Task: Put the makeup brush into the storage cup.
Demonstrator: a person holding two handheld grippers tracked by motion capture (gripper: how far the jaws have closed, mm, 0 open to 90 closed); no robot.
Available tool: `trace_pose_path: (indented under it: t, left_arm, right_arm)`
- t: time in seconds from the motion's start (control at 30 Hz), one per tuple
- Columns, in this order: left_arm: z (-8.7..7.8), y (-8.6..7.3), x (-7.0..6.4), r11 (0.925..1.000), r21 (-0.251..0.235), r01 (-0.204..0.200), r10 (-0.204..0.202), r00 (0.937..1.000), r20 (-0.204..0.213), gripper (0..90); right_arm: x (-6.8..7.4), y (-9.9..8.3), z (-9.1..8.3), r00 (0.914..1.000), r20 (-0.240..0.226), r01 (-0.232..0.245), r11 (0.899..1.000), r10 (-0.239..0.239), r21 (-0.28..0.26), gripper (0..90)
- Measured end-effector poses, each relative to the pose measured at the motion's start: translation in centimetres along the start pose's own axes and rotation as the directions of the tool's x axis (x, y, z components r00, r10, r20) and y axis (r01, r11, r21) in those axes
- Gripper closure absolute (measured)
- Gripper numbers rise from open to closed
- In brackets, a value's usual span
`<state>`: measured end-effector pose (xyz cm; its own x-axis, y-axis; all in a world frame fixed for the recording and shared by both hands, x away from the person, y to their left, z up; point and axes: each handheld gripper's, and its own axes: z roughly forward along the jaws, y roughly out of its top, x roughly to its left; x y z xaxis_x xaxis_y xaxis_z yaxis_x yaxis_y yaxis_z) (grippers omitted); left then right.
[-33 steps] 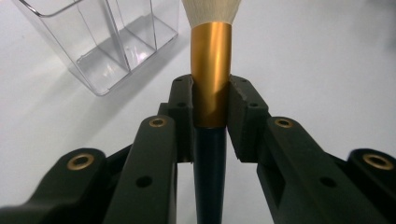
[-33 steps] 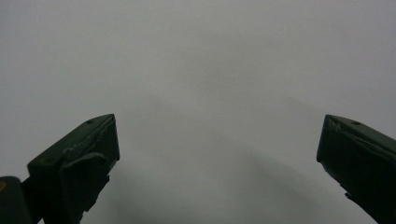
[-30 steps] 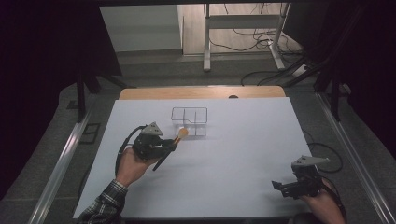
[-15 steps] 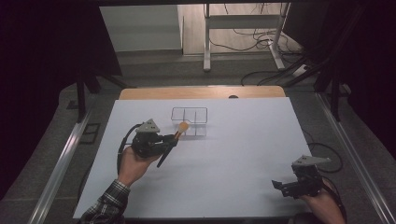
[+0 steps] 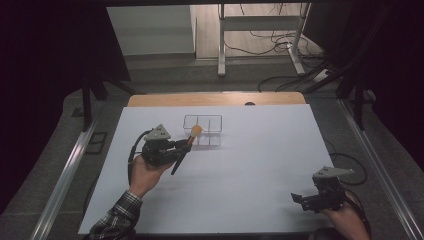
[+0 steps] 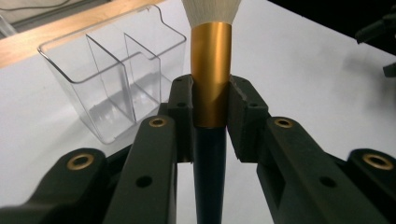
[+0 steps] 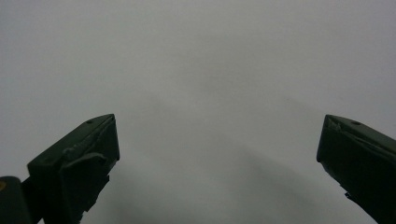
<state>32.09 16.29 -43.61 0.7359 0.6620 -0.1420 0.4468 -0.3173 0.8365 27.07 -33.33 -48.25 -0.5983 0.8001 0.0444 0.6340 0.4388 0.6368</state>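
Observation:
A makeup brush (image 6: 211, 79) with white bristles, a gold ferrule and a dark handle is clamped in my left gripper (image 6: 210, 100), which is shut on the ferrule. In the high view that left gripper (image 5: 186, 145) hovers over the white table just left of a clear plastic organizer (image 5: 202, 129), the brush (image 5: 186, 143) tilted with its head up by the box's near-left corner. The organizer (image 6: 114, 74) has several open compartments and looks empty. My right gripper (image 5: 299, 199) rests at the near right of the table; its jaws (image 7: 215, 158) stand wide open over bare white surface.
The white table top (image 5: 250, 165) ends at a wooden strip (image 5: 215, 99) along the far edge. Beyond it are a dark floor, cables and a metal stand (image 5: 260, 30). Rails (image 5: 65, 170) run along both sides of the table.
My left gripper has carried the brush up and slightly right, toward the organizer's near-left corner. The right gripper has stayed where it was.

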Motion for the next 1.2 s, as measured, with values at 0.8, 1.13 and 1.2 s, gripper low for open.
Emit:
trace_pose_path:
  t: [0.8,1.13,1.2]
  left_arm:
    - [0.7,1.1,0.8,0.9954,-0.087,0.042,-0.043,0.999,-0.015,73.1]
    - [0.9,1.8,1.2,0.9924,-0.112,0.051,-0.053,0.9985,-0.015,73.2]
    - [0.9,2.0,1.2,0.9922,-0.115,0.048,-0.051,0.9986,-0.017,73.1]
  right_arm:
    - [0.0,0.0,0.0,1.0,0.002,0.0,1.0,0.0,0.003,0.0]
    - [0.0,0.0,0.0,1.0,0.002,0.0,1.0,0.0,0.004,0.0]
    - [0.0,0.0,0.0,1.0,0.001,0.0,1.0,0.0,0.004,0.0]
